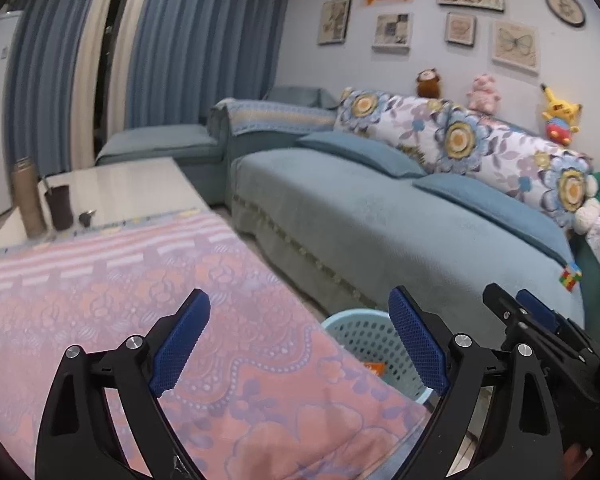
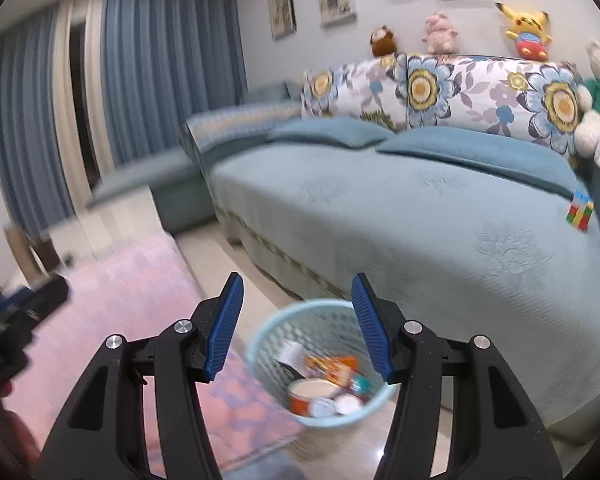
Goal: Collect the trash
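Note:
A light blue perforated waste basket (image 2: 268,344) stands on the floor between the table and the sofa. It holds an orange cup (image 2: 310,394), wrappers (image 2: 332,366) and lids. Its rim also shows in the left wrist view (image 1: 364,332). My right gripper (image 2: 298,328) is open and empty, above the basket. My left gripper (image 1: 300,344) is open and empty, over the table's pink cloth (image 1: 140,300) near its right edge. The right gripper (image 1: 528,316) shows at the right of the left wrist view.
A blue sofa (image 1: 380,224) with floral cushions and plush toys runs along the wall. A colourful cube (image 2: 579,210) lies on its seat. A tall flask (image 1: 28,200), a dark cup (image 1: 61,208) and a small dark object (image 1: 86,218) stand at the table's far end.

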